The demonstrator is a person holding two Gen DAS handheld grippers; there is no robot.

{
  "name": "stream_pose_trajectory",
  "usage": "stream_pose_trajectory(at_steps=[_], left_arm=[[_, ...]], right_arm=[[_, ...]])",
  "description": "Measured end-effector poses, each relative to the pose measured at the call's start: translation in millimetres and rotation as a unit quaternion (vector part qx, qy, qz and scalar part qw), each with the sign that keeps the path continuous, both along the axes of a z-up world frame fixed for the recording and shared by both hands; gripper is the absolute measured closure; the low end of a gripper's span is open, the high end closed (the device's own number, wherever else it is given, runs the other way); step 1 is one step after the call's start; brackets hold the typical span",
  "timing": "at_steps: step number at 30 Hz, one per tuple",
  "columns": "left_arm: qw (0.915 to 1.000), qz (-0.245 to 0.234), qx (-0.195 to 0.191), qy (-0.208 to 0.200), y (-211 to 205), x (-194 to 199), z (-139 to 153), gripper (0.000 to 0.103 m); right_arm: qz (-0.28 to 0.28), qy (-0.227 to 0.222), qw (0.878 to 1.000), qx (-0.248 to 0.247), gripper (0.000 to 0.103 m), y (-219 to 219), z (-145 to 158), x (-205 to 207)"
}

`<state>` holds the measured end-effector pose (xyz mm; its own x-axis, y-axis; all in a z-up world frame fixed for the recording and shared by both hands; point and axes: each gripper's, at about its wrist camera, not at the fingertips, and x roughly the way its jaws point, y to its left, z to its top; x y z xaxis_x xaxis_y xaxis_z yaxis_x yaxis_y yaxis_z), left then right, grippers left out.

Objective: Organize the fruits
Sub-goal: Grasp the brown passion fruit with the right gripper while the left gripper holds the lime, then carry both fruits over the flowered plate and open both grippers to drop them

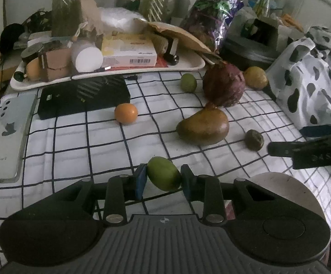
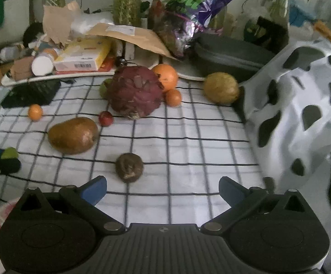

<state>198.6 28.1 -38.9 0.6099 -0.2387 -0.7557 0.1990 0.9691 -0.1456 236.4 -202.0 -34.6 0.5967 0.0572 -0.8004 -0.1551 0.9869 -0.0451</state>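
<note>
While the left gripper (image 1: 163, 178) clamps its blue pads on a small green fruit (image 1: 164, 174) near the cloth's (image 1: 74, 148) front edge, the right gripper (image 2: 163, 190) hangs wide and empty over a dark wrinkled fruit (image 2: 129, 167). Beyond lie a brown mango (image 1: 203, 127), a dragon fruit (image 1: 223, 84) and an orange (image 1: 126, 113), toward the back edge by a cluttered tray (image 1: 108, 77). A pale plate (image 1: 291, 189) sits at the front right corner. Lifting the green fruit straight up with a steady squeeze, then carrying it low to the plate, should keep it from slipping or rolling.
</note>
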Motion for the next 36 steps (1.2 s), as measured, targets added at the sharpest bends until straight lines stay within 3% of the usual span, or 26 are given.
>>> stream_pose_trajectory(at_steps=[6, 7, 11, 15, 30, 36], left_arm=[[0.9999, -0.010, -0.002, -0.010, -3.5, -2.5, 3.9, 0.072], [0.9999, -0.012, -0.002, -0.011, -4.0, -2.7, 4.4, 0.072], [0.9998, -0.013, -0.004, -0.014, -3.5, -3.4, 5.5, 0.072], [0.9998, -0.012, -0.006, -0.016, -1.8, -3.7, 5.5, 0.072], [0.9982, -0.033, -0.014, -0.048, -10.8, -23.1, 20.5, 0.072], [0.9982, -0.044, -0.012, -0.040, -19.5, -40.4, 17.7, 0.072]], right_arm=[[0.044, -0.008, 0.999, 0.017, 0.003, 13.5, -3.9, 6.9], [0.048, -0.009, 0.999, 0.016, 0.012, 15.5, -5.2, 8.1], [0.052, 0.002, 0.999, 0.014, 0.027, 19.6, -15.3, 17.2], [0.056, 0.017, 0.998, 0.030, 0.071, 19.3, -22.2, 22.3], [0.078, -0.014, 0.996, 0.043, 0.072, 19.9, 9.2, -18.1], [0.093, -0.006, 0.994, 0.053, 0.072, 19.9, 16.5, -47.8]])
